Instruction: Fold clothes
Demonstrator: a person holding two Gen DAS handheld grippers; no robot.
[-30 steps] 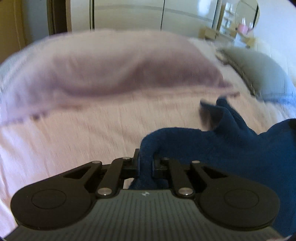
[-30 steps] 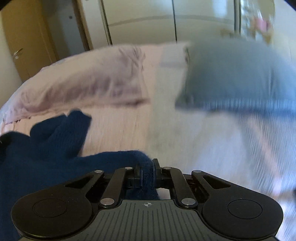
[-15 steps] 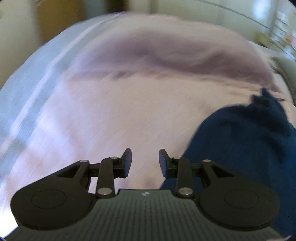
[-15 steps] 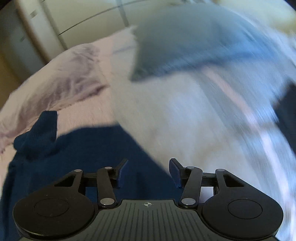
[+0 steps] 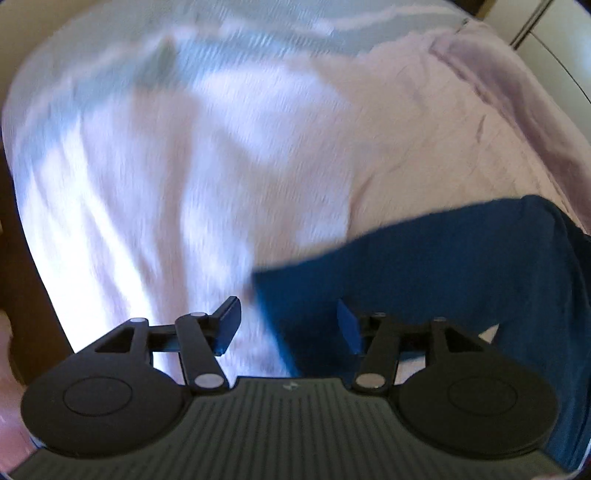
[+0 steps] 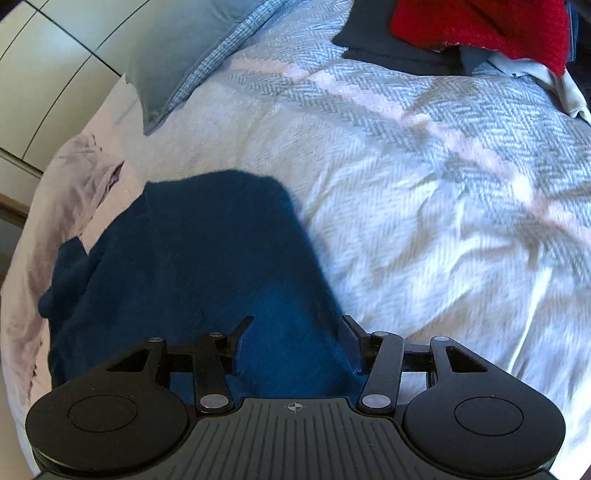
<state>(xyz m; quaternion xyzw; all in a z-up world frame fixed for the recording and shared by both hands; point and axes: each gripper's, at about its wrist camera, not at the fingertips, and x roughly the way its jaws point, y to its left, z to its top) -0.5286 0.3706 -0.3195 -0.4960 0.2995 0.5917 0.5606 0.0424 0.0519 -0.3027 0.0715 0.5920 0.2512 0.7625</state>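
Herringbone-weave bedspread (image 6: 424, 177), pale grey-white with pink stripes, fills most of the right wrist view and shows badly motion-blurred in the left wrist view (image 5: 166, 184). Creased and sunlit in patches.

Dark blue knitted garment (image 6: 192, 258) lies spread on the bedspread, near side, in front of both grippers. In the left wrist view its edge (image 5: 443, 266) runs across the lower right, one corner reaching toward the centre. In the right wrist view it covers the lower left, with a bunched part at its far left.

Lilac crumpled pillow (image 6: 70, 192) sits at the far left, just beyond the garment; the same lilac cloth shows at the far right of the left wrist view (image 5: 517, 110).

Blue-grey pillow with checked edge (image 6: 184, 62), far left of centre, beside the lilac one.

Pile of clothes at the far right: red fuzzy garment (image 6: 480, 26) on top of dark folded cloth (image 6: 388, 48), with a bit of white cloth (image 6: 569, 92) at its right.

Left gripper (image 5: 288, 325): jaws apart and just been widening; garment corner lies below the gap, pads not pressing it. Released.

Right gripper (image 6: 295, 339): jaws apart, having just parted; blue knit lies under and between them, not pinched. Released.
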